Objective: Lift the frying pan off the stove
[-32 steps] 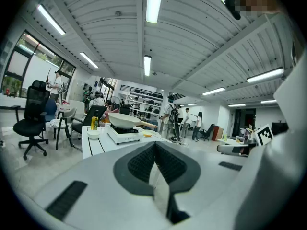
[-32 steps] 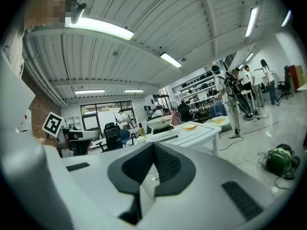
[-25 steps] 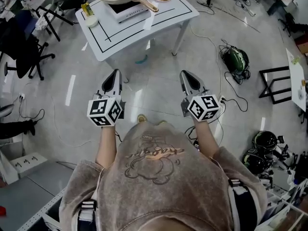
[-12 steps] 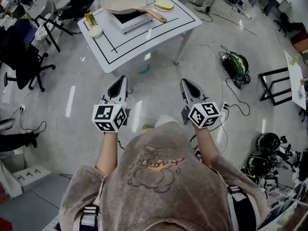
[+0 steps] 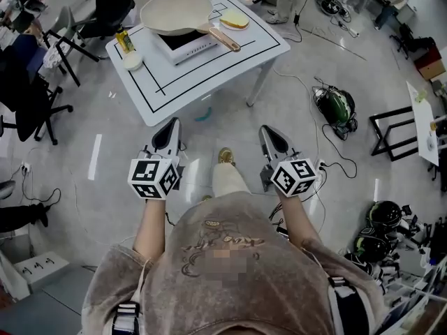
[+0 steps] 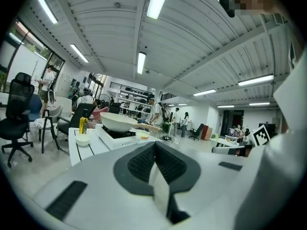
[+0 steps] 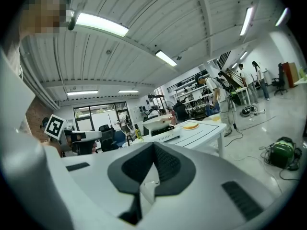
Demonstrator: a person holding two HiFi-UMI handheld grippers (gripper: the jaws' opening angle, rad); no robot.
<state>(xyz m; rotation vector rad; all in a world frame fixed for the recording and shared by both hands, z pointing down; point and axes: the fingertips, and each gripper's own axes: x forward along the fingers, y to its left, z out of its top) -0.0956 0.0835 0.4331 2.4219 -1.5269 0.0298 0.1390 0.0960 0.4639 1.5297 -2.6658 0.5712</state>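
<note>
A cream frying pan (image 5: pixel 176 11) with a wooden handle (image 5: pixel 222 39) sits on a white stove (image 5: pixel 188 45) on the white table (image 5: pixel 209 72), far ahead of me. The left gripper view shows the pan (image 6: pixel 117 122) small in the distance, and so does the right gripper view, pan (image 7: pixel 156 122). My left gripper (image 5: pixel 172 123) and right gripper (image 5: pixel 267 130) hang side by side over the floor, well short of the table. Both point toward it, both are shut, and both hold nothing.
On the table stand a yellow bottle (image 5: pixel 125 40), a small white bowl (image 5: pixel 133 62) and a plate with a yellow item (image 5: pixel 235 21). Black chairs (image 5: pixel 31 96) stand at the left. A green helmet (image 5: pixel 335 105), cables and a black frame (image 5: pixel 394 128) lie on the floor at the right.
The person has stepped toward the table, one foot now forward between the grippers. The table and pan show more fully in the head view. Both grippers stay shut.
</note>
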